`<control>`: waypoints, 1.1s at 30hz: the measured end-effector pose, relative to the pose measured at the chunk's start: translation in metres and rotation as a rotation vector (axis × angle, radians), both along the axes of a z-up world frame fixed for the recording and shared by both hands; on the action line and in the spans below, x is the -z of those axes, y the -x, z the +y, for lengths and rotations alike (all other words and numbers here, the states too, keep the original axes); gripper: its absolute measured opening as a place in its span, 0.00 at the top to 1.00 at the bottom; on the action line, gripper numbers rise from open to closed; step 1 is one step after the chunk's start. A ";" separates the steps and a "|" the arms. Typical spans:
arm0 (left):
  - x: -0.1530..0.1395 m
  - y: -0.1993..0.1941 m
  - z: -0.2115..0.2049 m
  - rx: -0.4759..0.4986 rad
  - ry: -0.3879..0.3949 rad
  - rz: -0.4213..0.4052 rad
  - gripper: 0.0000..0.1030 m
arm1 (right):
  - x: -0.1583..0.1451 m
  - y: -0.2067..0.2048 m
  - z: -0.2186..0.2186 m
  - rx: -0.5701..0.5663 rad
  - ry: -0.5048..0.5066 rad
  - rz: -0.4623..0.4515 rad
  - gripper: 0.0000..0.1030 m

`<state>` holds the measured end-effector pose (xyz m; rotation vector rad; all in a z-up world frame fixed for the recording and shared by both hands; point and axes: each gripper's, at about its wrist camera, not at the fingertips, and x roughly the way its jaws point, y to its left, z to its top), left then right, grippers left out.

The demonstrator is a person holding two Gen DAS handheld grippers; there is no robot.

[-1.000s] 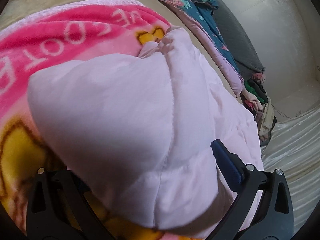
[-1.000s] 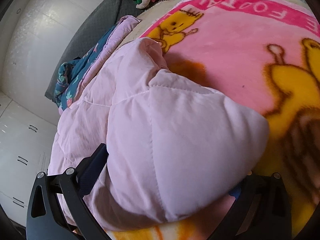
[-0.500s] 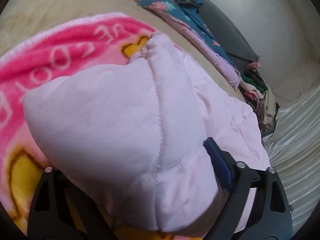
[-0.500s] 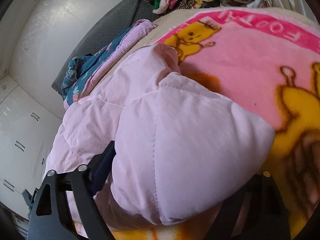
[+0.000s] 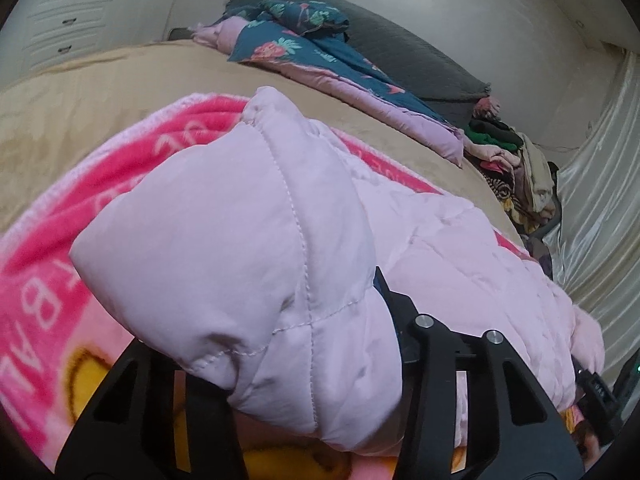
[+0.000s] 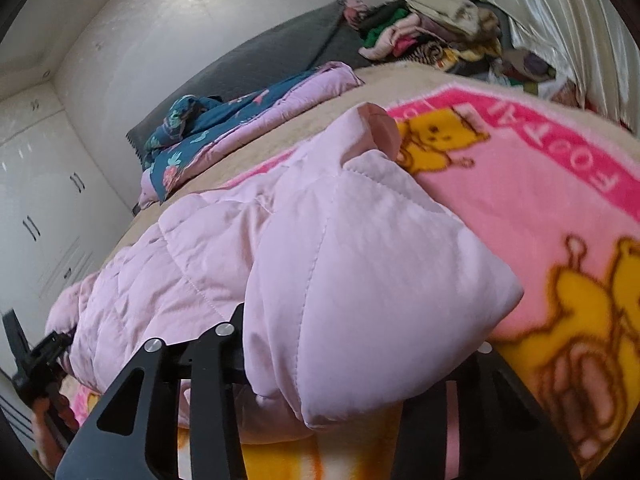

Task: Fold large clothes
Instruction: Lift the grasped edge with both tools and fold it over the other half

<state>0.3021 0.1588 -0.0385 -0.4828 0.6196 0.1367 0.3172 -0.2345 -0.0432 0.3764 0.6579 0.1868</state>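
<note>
Between each closing gripper's jaws, left gripper and right gripper, sits a bunched corner of the pink quilted jacket, which lies on the cartoon blanket. Grasping stage; next, I judge, lifting both corners across the jacket.

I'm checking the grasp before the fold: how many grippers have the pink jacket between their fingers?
2. The left gripper is closing on the pink jacket at one bottom corner; the right gripper is closing on the other. The fingertips are hidden under fabric.
</note>
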 end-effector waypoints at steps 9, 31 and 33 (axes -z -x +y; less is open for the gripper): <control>-0.024 0.023 -0.005 0.030 -0.034 -0.049 0.66 | -0.044 0.024 0.017 -0.067 0.105 -0.105 0.69; -0.051 0.098 -0.014 0.047 -0.083 -0.058 0.66 | -0.071 0.113 0.019 -0.131 0.148 -0.130 0.69; -0.050 0.105 -0.014 0.050 -0.089 -0.054 0.66 | -0.070 0.117 0.020 -0.132 0.150 -0.130 0.69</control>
